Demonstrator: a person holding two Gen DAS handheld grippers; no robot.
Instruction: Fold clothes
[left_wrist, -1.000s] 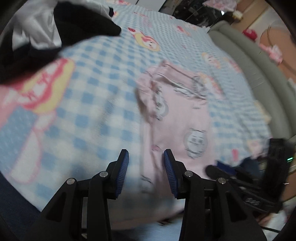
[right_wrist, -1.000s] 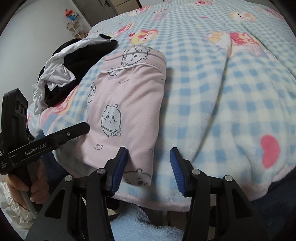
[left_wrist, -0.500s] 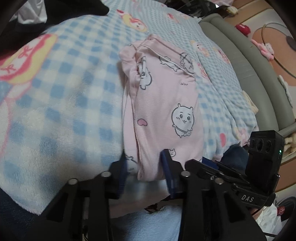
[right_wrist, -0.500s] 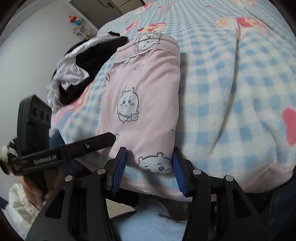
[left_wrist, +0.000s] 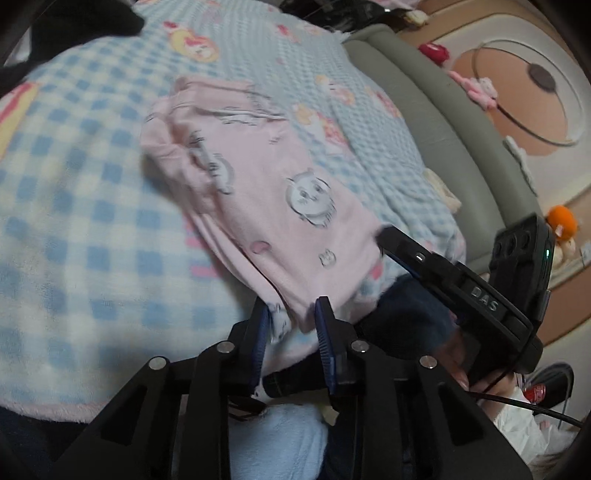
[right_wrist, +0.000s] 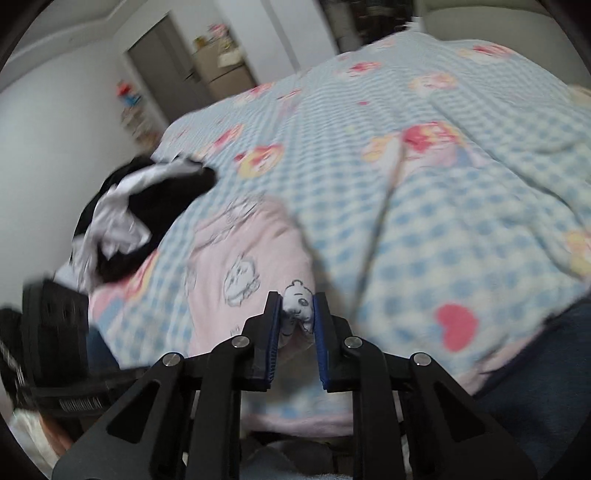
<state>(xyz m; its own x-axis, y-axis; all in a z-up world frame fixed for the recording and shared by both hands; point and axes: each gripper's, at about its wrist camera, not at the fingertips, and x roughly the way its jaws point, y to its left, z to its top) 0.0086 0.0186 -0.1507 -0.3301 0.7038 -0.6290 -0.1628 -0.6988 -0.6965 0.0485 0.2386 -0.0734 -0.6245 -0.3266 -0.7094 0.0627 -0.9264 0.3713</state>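
A pink garment printed with small cartoon animals lies lengthwise on a blue checked blanket. My left gripper is shut on its near left corner, with the cloth bunched between the blue pads. In the right wrist view the same pink garment runs away from me, and my right gripper is shut on its near right corner. The near hem is lifted off the blanket. The right gripper's body shows at the right of the left wrist view.
A heap of black and white clothes lies at the bed's left side, beyond the pink garment. A grey padded bed frame borders the blanket. A door and shelves stand at the far wall.
Both grippers closed on the pink garment's near corners, one each, and raised the hem. Both views have swung upward and are blurred with motion.
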